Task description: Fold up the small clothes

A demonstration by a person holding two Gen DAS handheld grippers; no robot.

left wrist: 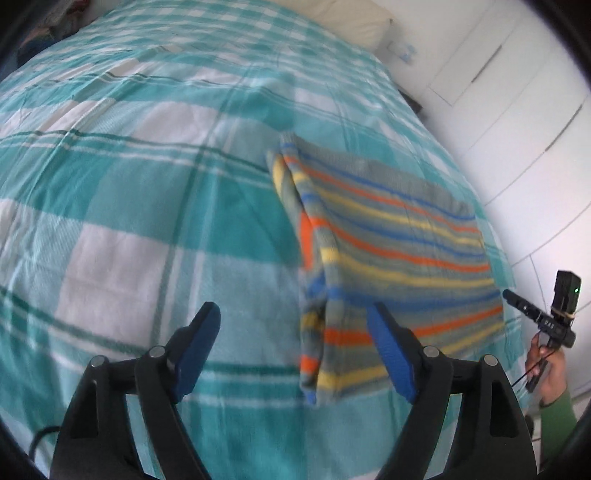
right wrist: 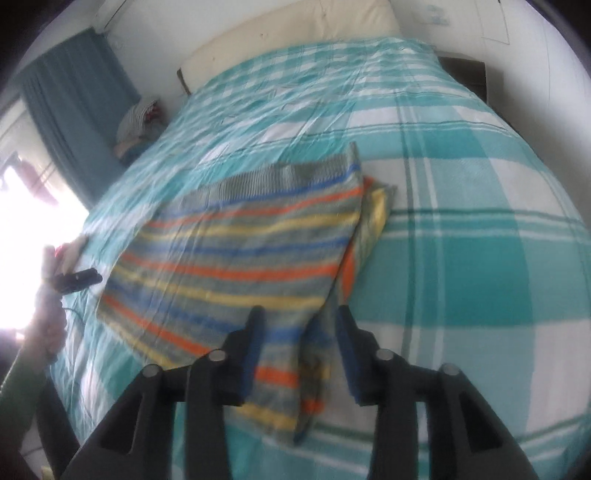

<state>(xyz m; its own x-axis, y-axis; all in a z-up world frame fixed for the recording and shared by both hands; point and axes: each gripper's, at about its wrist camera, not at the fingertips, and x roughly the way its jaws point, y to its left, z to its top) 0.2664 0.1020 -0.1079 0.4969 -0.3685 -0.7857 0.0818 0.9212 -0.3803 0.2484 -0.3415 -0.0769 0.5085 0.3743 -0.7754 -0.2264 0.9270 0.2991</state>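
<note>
A striped garment [left wrist: 388, 240] in grey, orange, yellow and blue lies folded flat on the teal checked bedspread [left wrist: 147, 206]. My left gripper [left wrist: 295, 325] is open and empty, above the bedspread just left of the garment's near corner. The right wrist view shows the same garment [right wrist: 240, 258] with a doubled edge along its right side. My right gripper [right wrist: 301, 325] is open and hovers over the garment's near corner, holding nothing. The other gripper [left wrist: 554, 314] shows at the far right of the left wrist view, and also at the left edge of the right wrist view [right wrist: 74, 278].
A cream headboard cushion [right wrist: 295, 33] stands at the far end of the bed. White cupboard doors [left wrist: 517, 110] line the wall by the bed. A teal curtain [right wrist: 74, 110] and a pile of clothes [right wrist: 136, 125] are beside the bed's far side.
</note>
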